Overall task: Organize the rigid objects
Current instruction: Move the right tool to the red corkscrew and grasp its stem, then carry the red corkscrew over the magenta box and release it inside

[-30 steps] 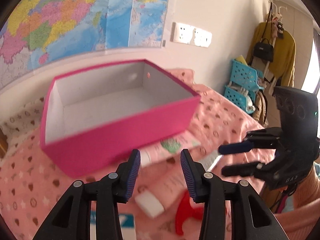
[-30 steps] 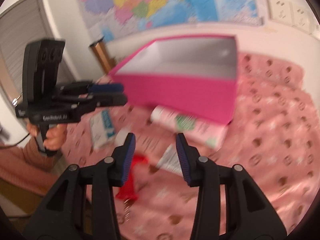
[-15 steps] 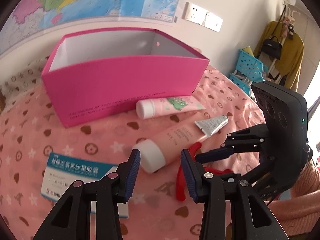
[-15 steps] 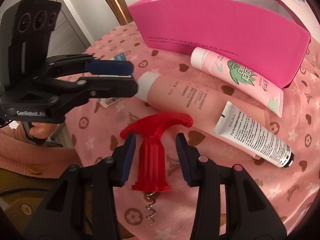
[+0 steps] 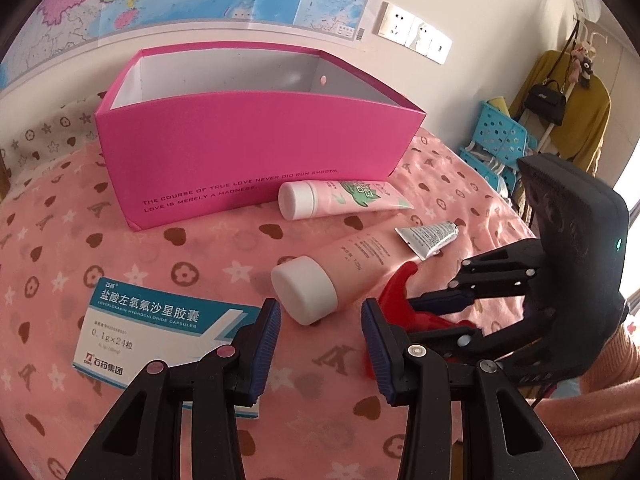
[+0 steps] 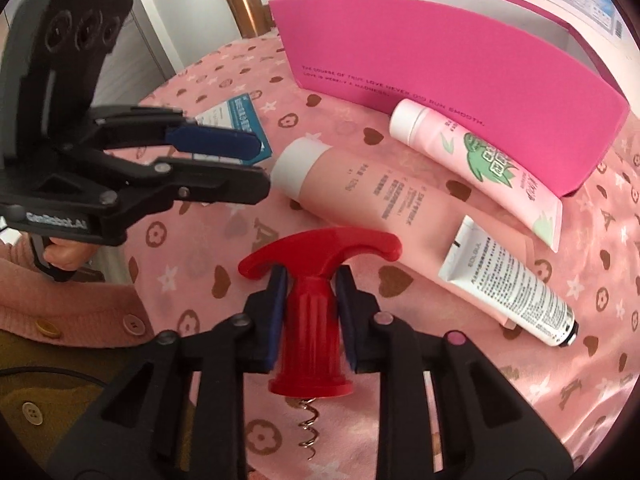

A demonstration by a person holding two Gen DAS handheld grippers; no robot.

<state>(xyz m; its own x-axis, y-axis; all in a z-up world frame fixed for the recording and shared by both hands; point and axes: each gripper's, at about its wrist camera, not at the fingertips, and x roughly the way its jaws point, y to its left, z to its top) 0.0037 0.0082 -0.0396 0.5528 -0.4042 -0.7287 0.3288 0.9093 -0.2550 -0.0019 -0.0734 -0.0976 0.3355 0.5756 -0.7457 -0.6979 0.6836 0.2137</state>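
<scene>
Five loose items lie on the pink printed blanket (image 5: 168, 264) in front of you, and the biggest thing on it is the magenta cardboard box (image 5: 256, 152), open-topped, stiff-walled and apparently empty, standing beyond them all. Next in size is the flat white-and-teal medicine carton (image 5: 132, 332), lying just under your left gripper (image 5: 320, 340), whose blue ribbed pads stand part-way apart with nothing between them. Then comes the peach tube (image 6: 360, 184) with its wide white cap, smooth and probably a little squashy, with the pink tube with green print (image 6: 480, 164) against the foot of the box and the small white tube (image 6: 508, 288) beside them. Smallest is the red corkscrew (image 6: 316, 304), hard ribbed plastic with a T-shaped handle and a bare steel spiral. Your right gripper (image 6: 310, 316) is closing on it, the pads at either side of the ribbed barrel just below the handle and seemingly touching it. What matters next is this: the corkscrew's long axis runs straight along your right gripper's fingers, handle toward the box and spiral back toward you, and the box lies ahead and slightly right past the tubes. I'd judge the right hand the one to carry it, lifting clear of the peach tube; mind the spiral snagging the blanket.
</scene>
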